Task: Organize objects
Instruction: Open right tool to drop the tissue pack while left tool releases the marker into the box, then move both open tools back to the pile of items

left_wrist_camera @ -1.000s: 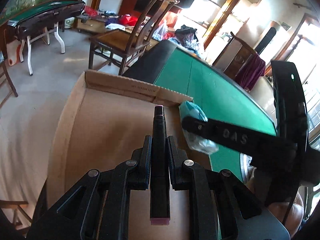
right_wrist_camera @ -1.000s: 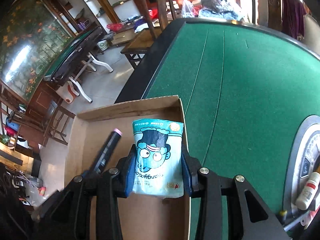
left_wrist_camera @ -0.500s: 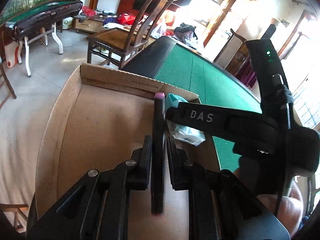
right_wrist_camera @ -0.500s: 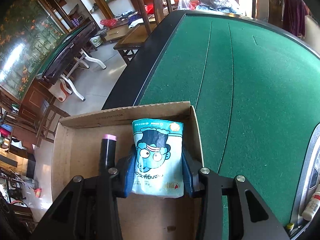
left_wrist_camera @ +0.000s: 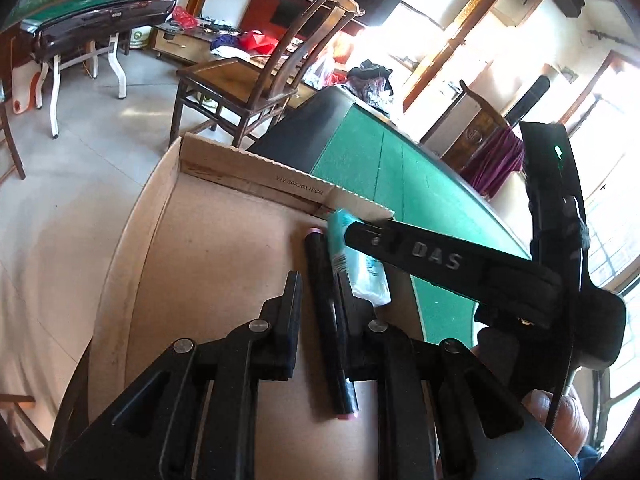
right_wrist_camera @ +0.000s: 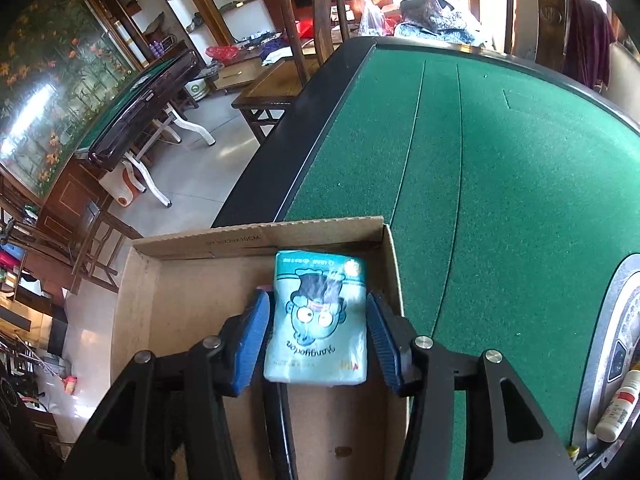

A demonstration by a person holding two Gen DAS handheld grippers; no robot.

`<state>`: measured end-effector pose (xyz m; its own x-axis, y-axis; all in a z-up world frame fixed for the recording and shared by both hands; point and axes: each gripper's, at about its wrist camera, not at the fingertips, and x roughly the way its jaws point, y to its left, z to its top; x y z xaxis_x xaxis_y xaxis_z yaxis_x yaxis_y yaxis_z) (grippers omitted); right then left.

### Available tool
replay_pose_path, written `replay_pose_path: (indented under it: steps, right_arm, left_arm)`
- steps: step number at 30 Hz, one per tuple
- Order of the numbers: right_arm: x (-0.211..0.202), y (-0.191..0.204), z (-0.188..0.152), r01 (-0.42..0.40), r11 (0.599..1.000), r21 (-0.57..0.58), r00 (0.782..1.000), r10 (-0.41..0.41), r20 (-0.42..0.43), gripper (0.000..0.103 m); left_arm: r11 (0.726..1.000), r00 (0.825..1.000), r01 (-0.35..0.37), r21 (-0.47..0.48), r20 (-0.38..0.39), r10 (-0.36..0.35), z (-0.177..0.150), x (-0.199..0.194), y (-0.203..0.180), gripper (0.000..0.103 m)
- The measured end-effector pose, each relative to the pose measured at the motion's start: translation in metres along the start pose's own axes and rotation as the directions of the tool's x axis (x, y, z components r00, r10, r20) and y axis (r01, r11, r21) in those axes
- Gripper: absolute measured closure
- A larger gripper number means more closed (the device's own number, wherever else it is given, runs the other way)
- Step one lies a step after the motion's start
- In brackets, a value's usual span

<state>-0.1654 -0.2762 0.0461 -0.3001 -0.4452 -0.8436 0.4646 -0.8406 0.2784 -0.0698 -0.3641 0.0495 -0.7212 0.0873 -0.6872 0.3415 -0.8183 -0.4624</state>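
Right wrist view, seen from my remote station: the right gripper (right_wrist_camera: 317, 298) points down into the open brown cardboard box (right_wrist_camera: 140, 320) on the green felt table (right_wrist_camera: 500, 180). Its blue-padded jaws have just been opening and now stand spread. The pale blue plastic tissue packet with a cartoon face (right_wrist_camera: 318, 316) lies between them in the box's far right corner, close to the box wall. A slim gap shows between the packet and the left pad, and the right pad sits just beside its edge. On the left wrist camera, the left gripper (left_wrist_camera: 318, 280) reaches into the same box with its jaws drawn in to their narrowest. They sit around the black marker pen with pink ends (left_wrist_camera: 326, 320). The pen runs askew along the right finger, with a sliver of space on its other side, so I cannot tell whether both pads truly press it. Its far pink tip lies just beside the packet. At that frame's lower right edge I see part of a person's hand (left_wrist_camera: 560, 420) behind the right gripper's black body
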Motion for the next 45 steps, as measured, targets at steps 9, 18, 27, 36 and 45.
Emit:
replay_pose_path:
  steps: [9,18,27,36,45]
  right_arm:
    - [-0.076,-0.028,-0.042,-0.133,0.991,-0.001,0.989,0.133,0.063,0.052]
    - [-0.18,-0.112,-0.144,-0.181,0.983,-0.017,0.973,0.182,0.142,0.046]
    - [-0.224,-0.215,-0.218,-0.181,0.981,0.067,0.975,0.17,0.143,0.045]
    - [-0.245,-0.283,-0.238,-0.255,0.943,0.212,0.961,0.225,0.159,0.039]
    - [-0.201,-0.265,-0.219,-0.174,0.913,0.368,0.985,0.168,0.048,0.026]
  left_arm:
    - [0.993,0.993,0.0,0.121,-0.12,0.015,-0.037,-0.015,-0.024,0.089]
    - [0.941,0.974,-0.183,0.285,-0.08,0.214,-0.094,-0.009,-0.036,0.089]
    - [0.897,0.959,-0.24,0.372,-0.056,0.279,-0.135,-0.035,-0.039,0.089]
    - [0.89,0.963,-0.27,0.368,0.113,0.245,-0.151,-0.078,-0.075,0.089]
    - [0.887,0.989,-0.148,0.437,0.091,0.119,-0.162,-0.075,-0.133,0.089]
